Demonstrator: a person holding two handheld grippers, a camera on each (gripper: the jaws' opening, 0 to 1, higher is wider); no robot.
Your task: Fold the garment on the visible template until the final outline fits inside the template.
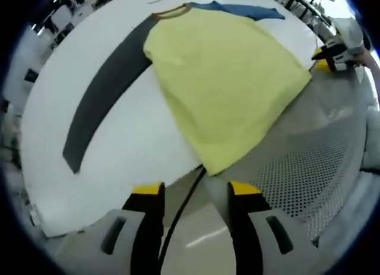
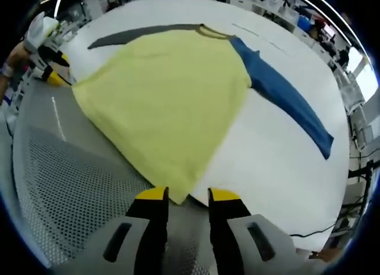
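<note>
A yellow shirt lies spread flat on a white sheet, its hem reaching onto the perforated table. Its grey sleeve stretches one way and its blue sleeve the other. My left gripper is open, just short of one hem corner. My right gripper is open with the other hem corner at its fingertips. Each gripper also appears in the other's view, the right gripper and the left gripper, each at its own hem corner.
The grey perforated metal table lies under the hem side. A black cable runs between my left jaws. A person's hand holds the left gripper. Desks and chairs stand beyond the sheet's far edge.
</note>
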